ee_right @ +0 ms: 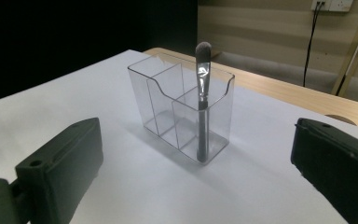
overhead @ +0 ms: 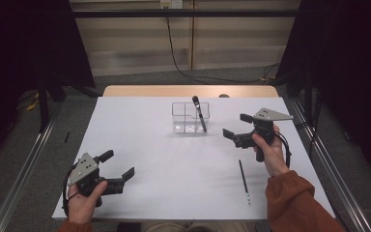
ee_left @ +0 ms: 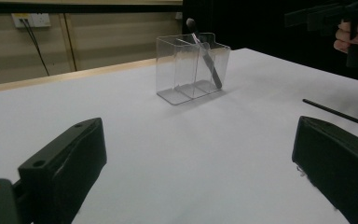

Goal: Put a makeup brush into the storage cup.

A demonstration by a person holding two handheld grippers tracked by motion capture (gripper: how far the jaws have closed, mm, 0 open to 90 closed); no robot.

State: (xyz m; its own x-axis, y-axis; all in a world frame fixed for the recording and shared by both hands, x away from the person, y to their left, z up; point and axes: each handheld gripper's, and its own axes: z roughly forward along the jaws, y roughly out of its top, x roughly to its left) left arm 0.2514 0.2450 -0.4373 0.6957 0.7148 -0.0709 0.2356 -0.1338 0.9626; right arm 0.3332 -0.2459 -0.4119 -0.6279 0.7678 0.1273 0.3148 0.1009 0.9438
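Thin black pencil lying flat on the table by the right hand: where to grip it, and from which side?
Grip the pencil near mid-shaft, coming straight down with the right gripper, whose jaws are open and empty. It lies flat on the white table, running near to far, so set the jaws across the shaft. Nothing crowds it.
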